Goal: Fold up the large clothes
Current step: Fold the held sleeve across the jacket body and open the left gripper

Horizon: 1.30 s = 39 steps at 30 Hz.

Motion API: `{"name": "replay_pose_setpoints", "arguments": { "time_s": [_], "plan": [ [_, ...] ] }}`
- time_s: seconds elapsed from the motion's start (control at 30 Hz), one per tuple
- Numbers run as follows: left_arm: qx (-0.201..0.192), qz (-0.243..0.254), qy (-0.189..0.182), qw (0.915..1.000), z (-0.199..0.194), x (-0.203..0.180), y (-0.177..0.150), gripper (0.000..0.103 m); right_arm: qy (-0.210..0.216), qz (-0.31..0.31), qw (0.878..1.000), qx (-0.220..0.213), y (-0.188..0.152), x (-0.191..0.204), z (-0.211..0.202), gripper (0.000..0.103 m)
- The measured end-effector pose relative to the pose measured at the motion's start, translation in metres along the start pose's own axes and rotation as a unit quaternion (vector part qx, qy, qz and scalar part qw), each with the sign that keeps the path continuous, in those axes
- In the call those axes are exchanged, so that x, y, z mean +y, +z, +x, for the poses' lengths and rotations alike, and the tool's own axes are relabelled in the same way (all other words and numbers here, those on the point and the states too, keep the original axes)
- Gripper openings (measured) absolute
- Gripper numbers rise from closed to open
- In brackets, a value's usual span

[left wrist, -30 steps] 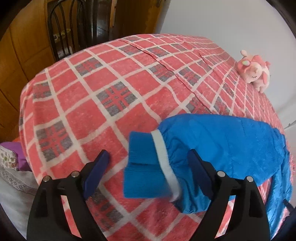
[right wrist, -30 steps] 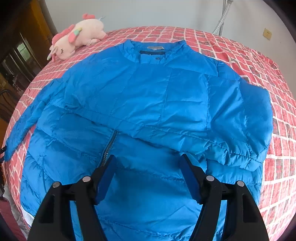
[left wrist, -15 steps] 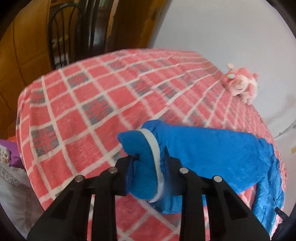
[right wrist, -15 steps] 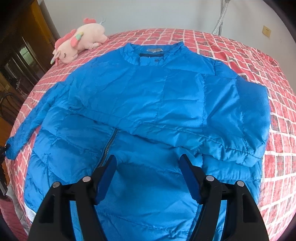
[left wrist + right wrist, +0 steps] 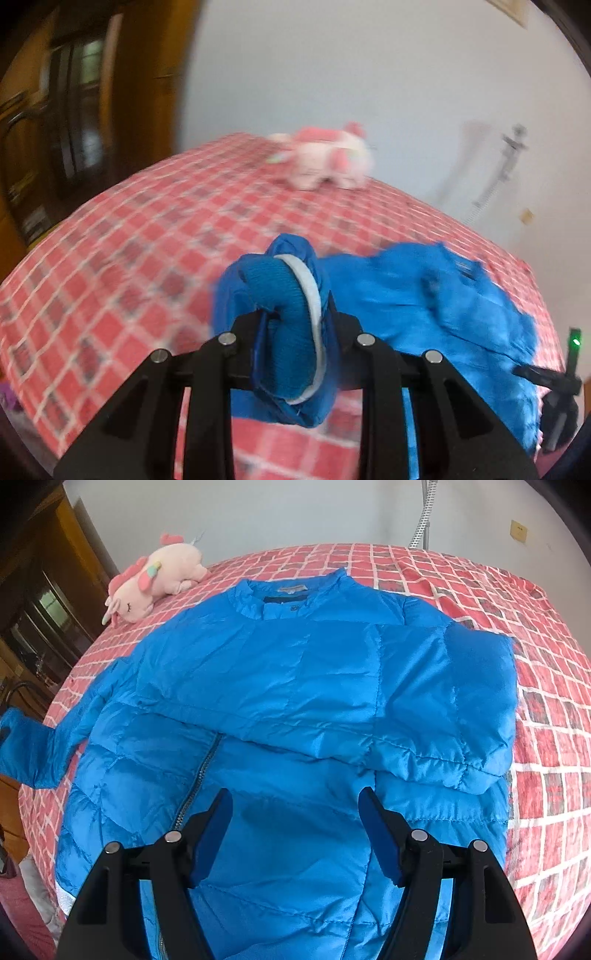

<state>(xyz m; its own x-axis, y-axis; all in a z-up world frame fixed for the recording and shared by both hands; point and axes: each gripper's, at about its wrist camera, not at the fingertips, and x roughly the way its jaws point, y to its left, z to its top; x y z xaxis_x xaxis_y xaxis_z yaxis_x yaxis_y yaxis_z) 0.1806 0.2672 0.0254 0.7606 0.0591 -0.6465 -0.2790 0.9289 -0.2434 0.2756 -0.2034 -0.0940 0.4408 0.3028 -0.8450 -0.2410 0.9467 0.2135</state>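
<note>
A blue puffer jacket point(image 5: 295, 686) lies face up on the red checked blanket point(image 5: 546, 738), collar at the far side. Its right-hand sleeve point(image 5: 461, 709) is folded across the chest. The other sleeve point(image 5: 29, 749) is lifted off the bed at the left edge of the right wrist view. My left gripper point(image 5: 291, 321) is shut on that sleeve's knit cuff point(image 5: 284, 295), which bulges up between the fingers with its white band showing. The rest of the jacket point(image 5: 443, 302) trails off to the right. My right gripper point(image 5: 295, 812) hovers open over the jacket's lower front beside the zip, holding nothing.
A pink plush unicorn point(image 5: 155, 579) lies on the bed beyond the jacket's left shoulder, and shows blurred as a plush unicorn point(image 5: 325, 162) in the left wrist view. Dark wooden furniture point(image 5: 74, 129) stands to the left of the bed. A metal pole point(image 5: 421, 520) leans against the white wall behind.
My left gripper closed on the cuff, lifted it off the blanket and swung it towards the jacket body. The right gripper has barely shifted and stays open.
</note>
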Motion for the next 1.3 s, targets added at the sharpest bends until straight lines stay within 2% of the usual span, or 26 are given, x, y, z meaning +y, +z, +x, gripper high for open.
{"name": "replay_pose_setpoints", "arguments": {
  "time_s": [0.17, 0.33, 0.47, 0.53, 0.67, 0.77, 0.83, 0.93, 1.0, 1.1, 1.17, 1.23, 1.3],
  "plan": [
    [0.018, 0.055, -0.07, 0.9959, 0.022, -0.081, 0.007, 0.025, -0.005, 0.009, 1.0, -0.012, 0.0, -0.006, -0.004, 0.071],
    [0.048, 0.105, -0.123, 0.9857, 0.06, -0.165, 0.006, 0.025, -0.001, 0.016, 1.0, -0.02, 0.0, -0.014, -0.006, 0.071],
    [0.084, 0.133, -0.14, 0.9777, 0.1, -0.214, -0.006, 0.025, 0.004, 0.019, 1.0, -0.019, -0.001, -0.02, -0.002, 0.071],
    [0.101, 0.14, -0.133, 0.976, 0.121, -0.229, -0.015, 0.025, 0.008, 0.019, 1.0, -0.016, -0.002, -0.022, 0.001, 0.071],
    [0.14, 0.143, -0.126, 0.9716, 0.158, -0.241, -0.031, 0.026, 0.012, 0.018, 1.0, -0.013, -0.003, -0.025, 0.006, 0.071],
    [0.163, 0.148, -0.13, 0.9667, 0.175, -0.244, -0.039, 0.033, 0.013, 0.016, 1.0, -0.012, -0.004, -0.025, 0.008, 0.071],
    [0.173, 0.149, -0.15, 0.962, 0.177, -0.246, -0.043, 0.036, 0.013, 0.015, 1.0, -0.011, -0.005, -0.025, 0.009, 0.071],
    [0.171, 0.15, -0.192, 0.9547, 0.161, -0.247, -0.041, 0.054, 0.013, 0.017, 1.0, -0.01, -0.005, -0.026, 0.011, 0.071],
    [0.155, 0.149, -0.218, 0.9519, 0.142, -0.242, -0.037, 0.057, 0.012, 0.017, 1.0, -0.01, -0.005, -0.026, 0.011, 0.071],
    [0.13, 0.163, -0.194, 0.9587, 0.129, -0.229, -0.034, 0.057, 0.008, 0.016, 1.0, -0.011, -0.005, -0.025, 0.012, 0.071],
    [0.138, 0.159, -0.166, 0.9633, 0.136, -0.216, -0.032, 0.057, 0.006, 0.016, 1.0, -0.01, -0.006, -0.025, 0.012, 0.071],
    [0.147, 0.155, -0.121, 0.9694, 0.151, -0.197, -0.036, 0.056, 0.005, 0.017, 1.0, -0.01, -0.006, -0.025, 0.013, 0.071],
    [0.173, 0.155, -0.103, 0.9672, 0.171, -0.185, -0.044, 0.055, 0.004, 0.017, 1.0, -0.009, -0.005, -0.026, 0.015, 0.071]
  ]
}}
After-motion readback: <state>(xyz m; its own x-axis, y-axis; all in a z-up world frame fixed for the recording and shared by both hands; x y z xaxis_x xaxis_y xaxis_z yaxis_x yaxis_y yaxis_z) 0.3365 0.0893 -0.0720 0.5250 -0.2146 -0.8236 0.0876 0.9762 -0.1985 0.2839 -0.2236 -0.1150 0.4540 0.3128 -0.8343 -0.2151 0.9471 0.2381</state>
